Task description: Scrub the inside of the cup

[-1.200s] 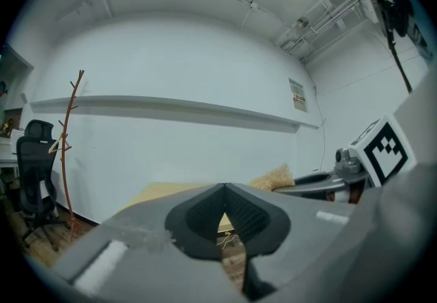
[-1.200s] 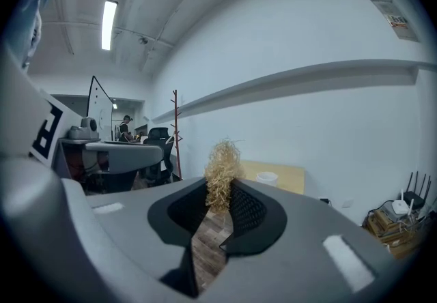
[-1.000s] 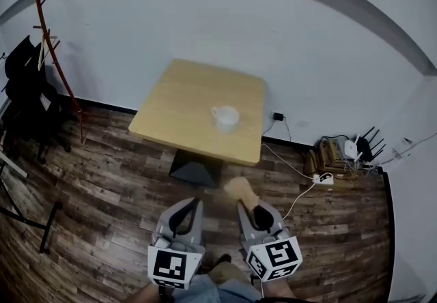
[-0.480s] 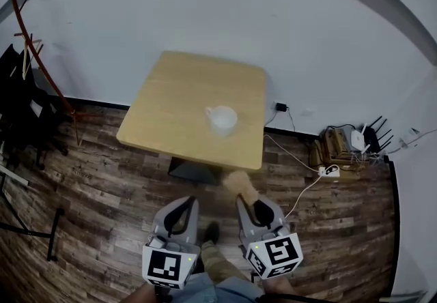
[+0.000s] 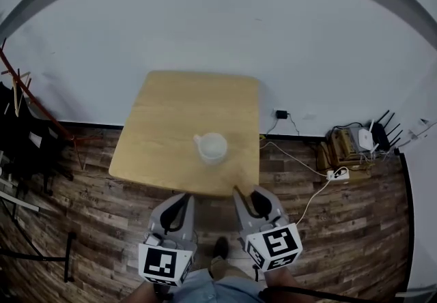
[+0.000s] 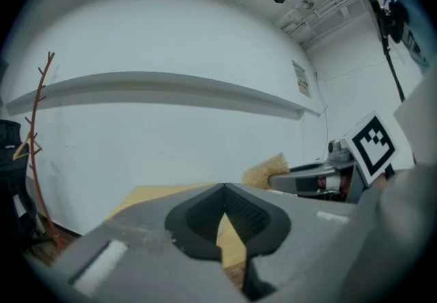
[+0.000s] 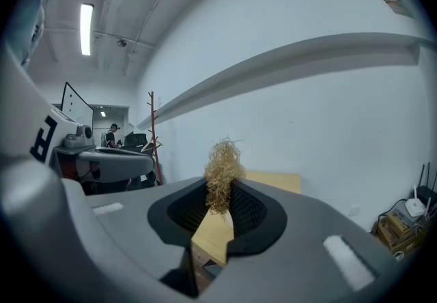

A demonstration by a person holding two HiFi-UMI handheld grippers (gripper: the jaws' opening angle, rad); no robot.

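A white cup [image 5: 210, 147] stands upright on the light wooden table [image 5: 171, 117], near its front right part. Both grippers hang side by side just before the table's near edge, pointing at it. My left gripper [image 5: 185, 198] [image 6: 224, 189] is shut with nothing between its jaws. My right gripper [image 5: 238, 193] [image 7: 220, 190] is shut on a tan fibre scrubber [image 7: 222, 170], whose tuft sticks up above the jaws. That scrubber [image 6: 265, 171] also shows in the left gripper view, at the tip of the right gripper [image 6: 311, 181]. The cup is hidden in both gripper views.
A white wall runs close behind the table. A red-brown coat stand [image 5: 27, 100] and dark furniture [image 5: 20, 148] are at the left. A power strip [image 5: 337, 174], cables and a router [image 5: 373, 137] lie on the wooden floor [image 5: 89, 220] at the right.
The table and cup have slid down the head view toward both grippers, which now reach the table's near edge. The scrubber stays in the right gripper.
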